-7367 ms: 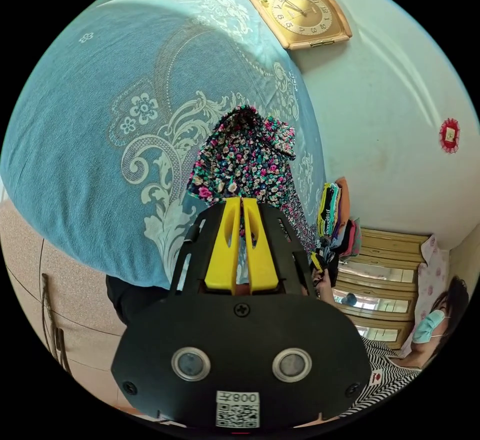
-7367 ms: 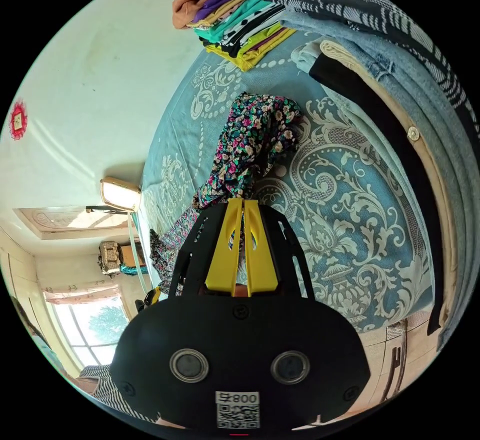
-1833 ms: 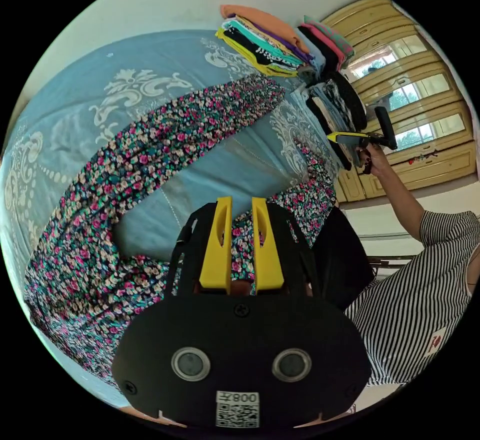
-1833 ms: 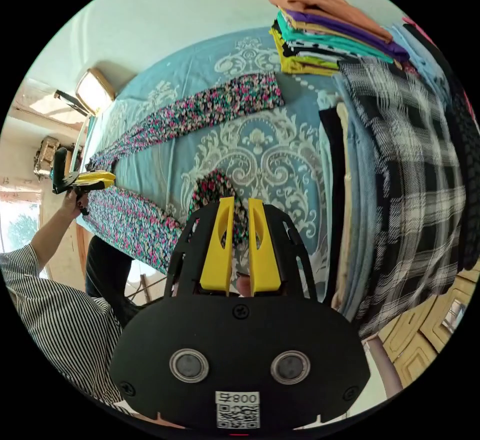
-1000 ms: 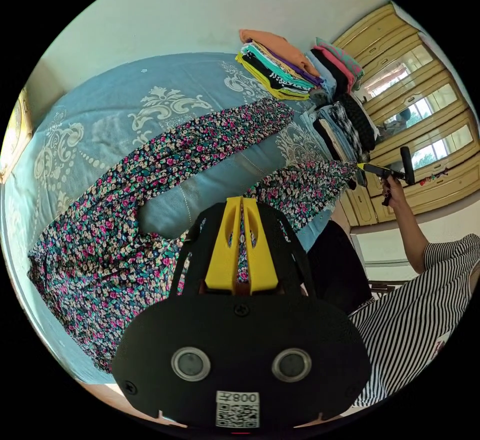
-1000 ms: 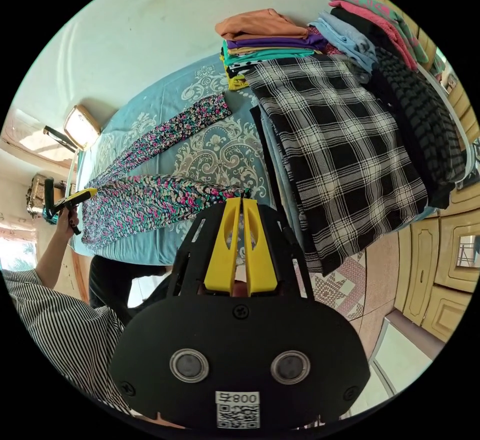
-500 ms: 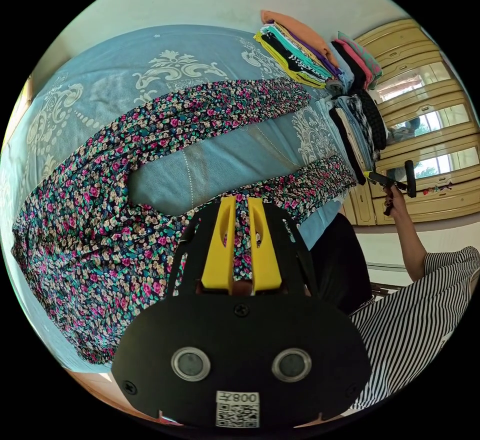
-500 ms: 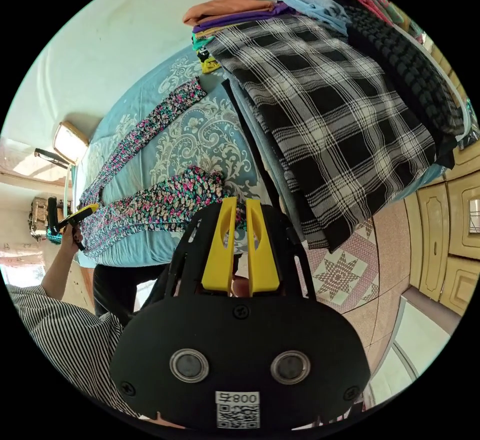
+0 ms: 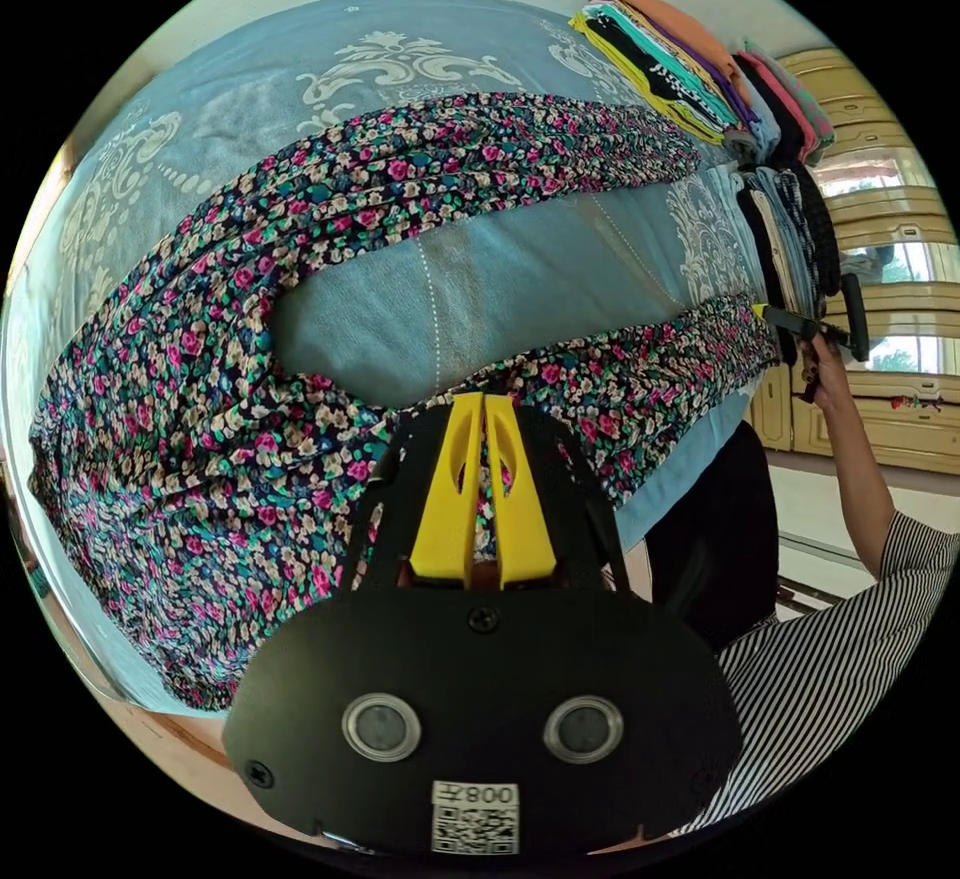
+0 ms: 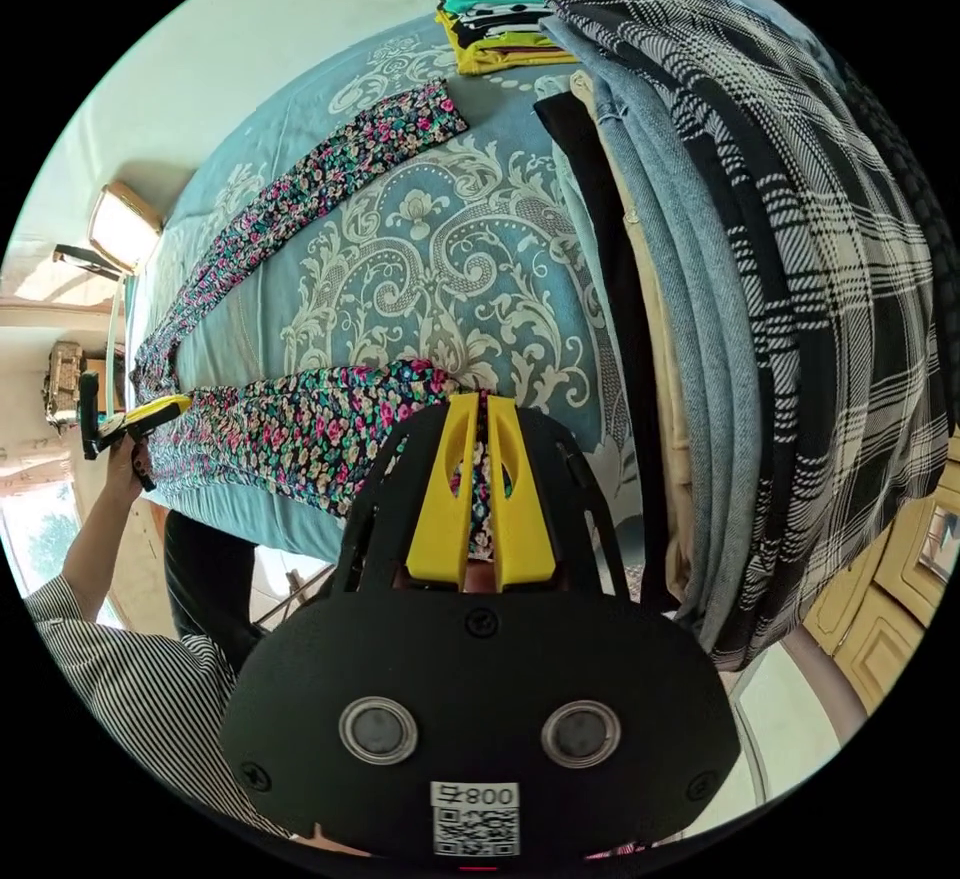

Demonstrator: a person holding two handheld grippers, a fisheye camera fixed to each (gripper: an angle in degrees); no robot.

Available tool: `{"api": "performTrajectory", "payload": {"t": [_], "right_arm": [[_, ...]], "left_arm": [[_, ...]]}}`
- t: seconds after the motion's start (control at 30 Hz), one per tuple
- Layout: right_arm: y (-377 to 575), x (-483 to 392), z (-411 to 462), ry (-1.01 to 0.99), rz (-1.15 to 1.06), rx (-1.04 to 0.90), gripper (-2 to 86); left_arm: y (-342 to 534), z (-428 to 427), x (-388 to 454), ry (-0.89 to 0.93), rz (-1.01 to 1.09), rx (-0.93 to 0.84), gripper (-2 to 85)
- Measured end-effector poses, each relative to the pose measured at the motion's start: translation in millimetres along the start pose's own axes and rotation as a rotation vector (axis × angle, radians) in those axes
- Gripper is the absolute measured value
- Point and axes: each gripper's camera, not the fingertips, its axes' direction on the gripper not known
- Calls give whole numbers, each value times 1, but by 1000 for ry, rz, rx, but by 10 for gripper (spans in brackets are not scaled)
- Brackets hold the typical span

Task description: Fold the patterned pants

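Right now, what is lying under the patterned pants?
Under the patterned pants lies the blue bedspread with pale scroll ornaments; it shows bare between the two legs. Whatever is directly beneath the fabric is covered, so I cannot tell.

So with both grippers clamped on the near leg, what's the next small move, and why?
Probably carry the near leg over onto the far one. The floral pants lie spread on the bedspread, legs apart, with the left gripper near the crotch end and the right gripper at the hem, both shut on fabric.
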Motion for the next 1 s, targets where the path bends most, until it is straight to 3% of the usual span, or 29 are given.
{"api": "performTrajectory", "payload": {"t": [0.37, 0.57, 0.7, 0.83, 1.0], "right_arm": [[-34, -15, -87, 27, -43, 277, 4], [-93, -22, -50, 150, -51, 69, 4], [-89, -32, -43, 117, -80, 96, 12], [-60, -71, -22, -1, -253, 70, 30], [-31, -116, 25, 98, -449, -65, 51]], "left_arm": [[14, -46, -9, 34, -5, 249, 6], [32, -42, -20, 46, -38, 250, 30], [47, -26, -25, 31, -31, 153, 51], [54, 1, -27, -89, -12, 7, 43], [54, -13, -30, -114, -33, 100, 20]]}}
